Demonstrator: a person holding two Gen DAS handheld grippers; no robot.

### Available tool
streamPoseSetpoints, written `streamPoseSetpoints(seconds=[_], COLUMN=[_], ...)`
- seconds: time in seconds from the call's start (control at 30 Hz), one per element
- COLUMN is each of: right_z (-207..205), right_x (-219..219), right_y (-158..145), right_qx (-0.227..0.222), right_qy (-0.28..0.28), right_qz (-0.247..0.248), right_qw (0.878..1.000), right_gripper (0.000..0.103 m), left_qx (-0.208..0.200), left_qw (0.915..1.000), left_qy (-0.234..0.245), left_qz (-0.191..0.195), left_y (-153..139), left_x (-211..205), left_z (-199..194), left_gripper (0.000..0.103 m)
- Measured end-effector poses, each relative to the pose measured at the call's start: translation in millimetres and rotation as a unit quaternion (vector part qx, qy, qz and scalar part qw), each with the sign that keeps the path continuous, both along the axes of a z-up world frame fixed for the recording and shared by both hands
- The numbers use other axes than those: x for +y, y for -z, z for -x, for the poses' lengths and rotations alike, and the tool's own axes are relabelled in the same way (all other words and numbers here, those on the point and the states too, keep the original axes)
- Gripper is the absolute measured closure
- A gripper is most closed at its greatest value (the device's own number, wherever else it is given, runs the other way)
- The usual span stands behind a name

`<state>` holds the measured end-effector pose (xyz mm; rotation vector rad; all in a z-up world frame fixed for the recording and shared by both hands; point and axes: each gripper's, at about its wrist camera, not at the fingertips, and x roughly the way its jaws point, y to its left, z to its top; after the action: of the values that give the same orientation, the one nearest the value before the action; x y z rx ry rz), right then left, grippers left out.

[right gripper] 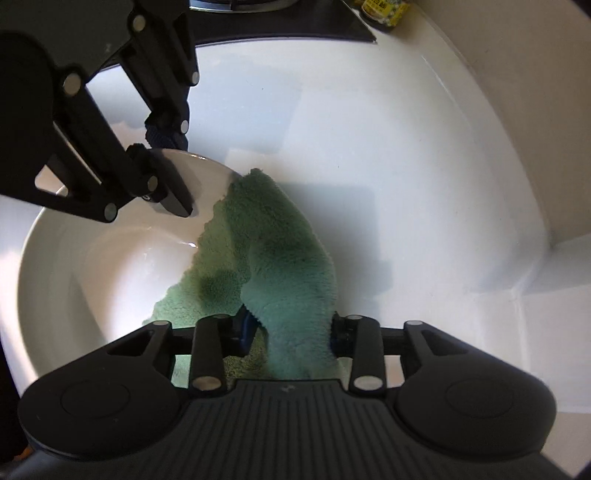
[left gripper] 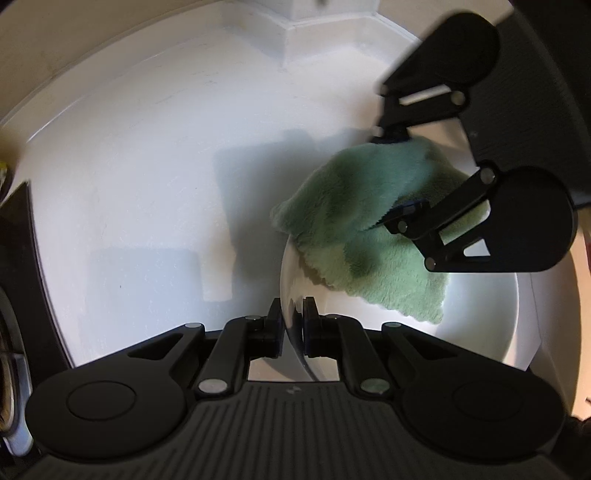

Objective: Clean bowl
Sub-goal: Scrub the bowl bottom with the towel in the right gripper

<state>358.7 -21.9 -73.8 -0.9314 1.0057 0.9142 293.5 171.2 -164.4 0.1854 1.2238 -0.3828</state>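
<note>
Green cloth (right gripper: 280, 258) in right gripper (right gripper: 291, 328), draped over white bowl (left gripper: 480, 332) rim-pinched by left gripper (left gripper: 291, 325)

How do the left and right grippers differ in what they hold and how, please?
The left gripper pinches the rim of the white bowl; the right gripper clamps the green cloth. The left's jaws stand nearly closed on the thin rim; the right's stand wider around bunched cloth. Both are black and shut on something.

White countertop (left gripper: 129, 192), cream wall (right gripper: 535, 92), dark hob (right gripper: 280, 27)
</note>
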Motion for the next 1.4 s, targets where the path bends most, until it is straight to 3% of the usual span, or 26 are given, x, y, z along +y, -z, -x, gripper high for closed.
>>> streamPoseSetpoints(seconds=[0.07, 0.2, 0.3, 0.43, 0.5, 0.6, 0.8, 0.93, 1.1, 1.2, 1.27, 1.33, 1.4], right_z=[-5, 8, 24, 25, 22, 18, 7, -1, -11, -1, 12, 20, 17], right_x=[-12, -43, -53, -49, -45, -38, -19, -5, -15, -40, -56, -62, -58], right_y=[-1, 0, 3, 7, 6, 4, 2, 0, 1, 3, 2, 5, 14], right_qx=[0.028, 0.077, 0.101, 0.106, 0.101, 0.090, 0.062, 0.027, 0.044, 0.086, 0.118, 0.139, 0.133], right_qy=[0.073, 0.216, 0.256, 0.223, 0.191, 0.135, 0.011, -0.017, 0.117, 0.243, 0.296, 0.310, 0.286], right_qz=[-0.013, -0.029, -0.035, -0.027, -0.020, -0.008, 0.014, 0.006, -0.034, -0.059, -0.075, -0.082, -0.073], right_qw=[0.997, 0.973, 0.961, 0.969, 0.976, 0.987, 0.998, 0.999, 0.992, 0.964, 0.945, 0.937, 0.946], right_gripper=[0.077, 0.077, 0.077, 0.078, 0.079, 0.079, 0.078, 0.077, 0.077, 0.077, 0.077, 0.077, 0.078], left_qx=[-0.004, -0.013, -0.011, -0.001, 0.003, 0.009, 0.018, 0.012, -0.003, -0.012, -0.014, -0.013, -0.005], left_qw=[0.9999, 0.9996, 0.9996, 0.9998, 0.9996, 0.9992, 0.9988, 0.9995, 0.9999, 0.9994, 0.9993, 0.9994, 0.9996], left_qy=[-0.010, -0.025, -0.024, -0.011, -0.001, 0.028, 0.044, 0.026, -0.015, -0.031, -0.034, -0.031, -0.024], left_qz=[0.003, 0.009, 0.011, 0.017, 0.026, 0.026, -0.008, -0.015, -0.001, 0.004, 0.008, 0.013, 0.016], left_y=[0, -1, -2, -6, -38, -10, -7, -7, -8, -8, -9, -9, -11], left_x=[0, -1, -4, -8, 7, -17, -19, -14, -6, -3, -3, -3, -1], left_z=[2, 5, 7, 2, 11, -24, -37, -34, -26, -24, -23, -22, -21], left_gripper=[0.095, 0.096, 0.095, 0.095, 0.095, 0.095, 0.095, 0.094, 0.094, 0.095, 0.095, 0.095, 0.096])
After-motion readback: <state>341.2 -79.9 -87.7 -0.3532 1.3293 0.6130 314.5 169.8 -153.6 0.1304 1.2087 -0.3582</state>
